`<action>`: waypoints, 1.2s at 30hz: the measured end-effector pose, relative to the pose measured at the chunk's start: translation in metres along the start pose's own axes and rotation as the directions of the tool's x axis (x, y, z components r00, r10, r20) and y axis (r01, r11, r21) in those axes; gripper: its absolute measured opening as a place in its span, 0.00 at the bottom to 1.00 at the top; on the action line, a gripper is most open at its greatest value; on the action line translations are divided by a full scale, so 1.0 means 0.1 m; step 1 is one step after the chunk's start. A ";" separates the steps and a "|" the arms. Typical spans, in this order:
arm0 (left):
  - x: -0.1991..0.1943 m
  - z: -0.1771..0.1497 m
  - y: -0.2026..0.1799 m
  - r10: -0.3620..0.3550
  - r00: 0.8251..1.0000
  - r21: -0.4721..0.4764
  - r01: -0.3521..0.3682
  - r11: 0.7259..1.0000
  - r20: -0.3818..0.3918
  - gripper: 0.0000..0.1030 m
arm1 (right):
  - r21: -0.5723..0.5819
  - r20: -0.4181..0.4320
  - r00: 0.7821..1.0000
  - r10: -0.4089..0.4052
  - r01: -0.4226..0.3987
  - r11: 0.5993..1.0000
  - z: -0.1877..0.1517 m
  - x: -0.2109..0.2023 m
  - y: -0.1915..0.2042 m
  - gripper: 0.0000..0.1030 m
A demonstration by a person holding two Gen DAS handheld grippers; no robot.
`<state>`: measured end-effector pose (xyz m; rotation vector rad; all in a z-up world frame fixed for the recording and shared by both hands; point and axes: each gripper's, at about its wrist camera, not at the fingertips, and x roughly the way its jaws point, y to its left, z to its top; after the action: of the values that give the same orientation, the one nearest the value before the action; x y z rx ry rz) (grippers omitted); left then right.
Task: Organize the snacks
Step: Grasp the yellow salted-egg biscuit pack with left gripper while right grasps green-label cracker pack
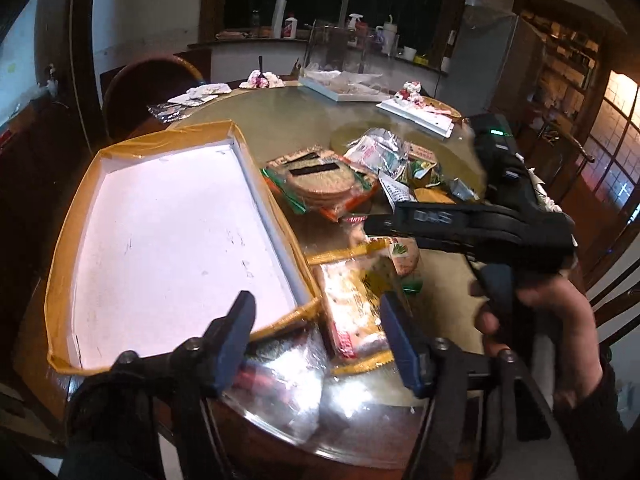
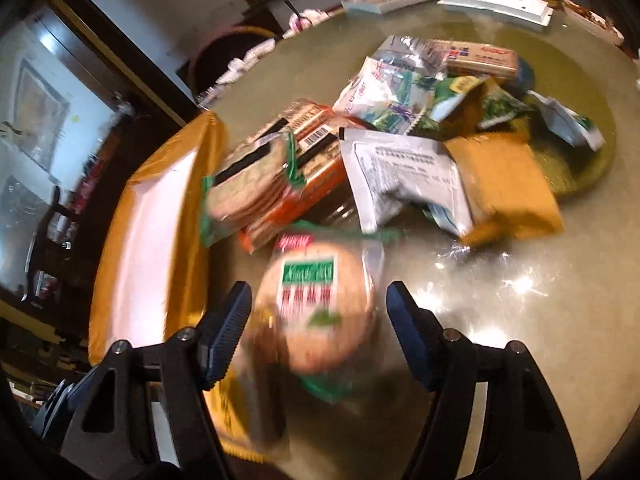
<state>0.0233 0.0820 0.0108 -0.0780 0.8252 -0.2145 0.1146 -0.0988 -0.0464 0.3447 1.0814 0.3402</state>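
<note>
A white tray with yellow taped rim (image 1: pixel 168 240) lies on the left of the round table and also shows in the right wrist view (image 2: pixel 160 216). Snack packets (image 1: pixel 360 168) are heaped to its right. My left gripper (image 1: pixel 320 320) is open above the tray's near corner, over a yellow-edged cracker packet (image 1: pixel 352 316) and a clear-wrapped packet (image 1: pixel 280 364). My right gripper (image 2: pixel 318 312) stands open around a round rice-cracker packet (image 2: pixel 316 308), blurred, with no clear pad contact. From the left wrist view the right gripper (image 1: pixel 384 232) hovers over that packet (image 1: pixel 402 256), held by a hand (image 1: pixel 540 320).
The heap holds seaweed cracker packs (image 2: pixel 248 192), a white sachet (image 2: pixel 404 176) and a yellow packet (image 2: pixel 508 192). White boards with cake leftovers (image 1: pixel 416 112) and a clear box (image 1: pixel 340 48) sit at the far side. A chair (image 1: pixel 148 88) stands beyond the tray. The table edge (image 1: pixel 320 448) is near.
</note>
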 end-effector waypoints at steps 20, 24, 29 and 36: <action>0.15 -0.15 -0.53 0.010 0.999 0.116 -0.006 0.993 -0.038 0.74 | -0.096 0.053 0.968 -0.245 0.249 0.964 -0.40 -0.45 -0.39 0.74; 0.37 -0.08 -0.82 -0.074 0.993 0.245 0.096 0.965 -0.097 0.75 | -0.075 0.077 0.969 -0.233 0.239 0.968 -0.51 -0.66 -0.64 0.74; 0.77 0.01 -0.96 -0.138 0.968 0.351 0.207 0.913 -0.211 0.75 | -0.034 0.111 0.978 -0.176 0.181 0.983 -0.59 -0.80 -0.82 0.74; 0.65 -0.20 -0.91 -0.164 0.942 0.316 0.257 0.913 -0.292 0.77 | 0.003 0.121 0.987 -0.102 0.103 0.995 -0.60 -0.85 -0.88 0.81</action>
<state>0.0369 -0.0209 -0.0358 0.2019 1.0290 -0.5862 0.0329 -0.2080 -0.0424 0.3014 0.9757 0.2269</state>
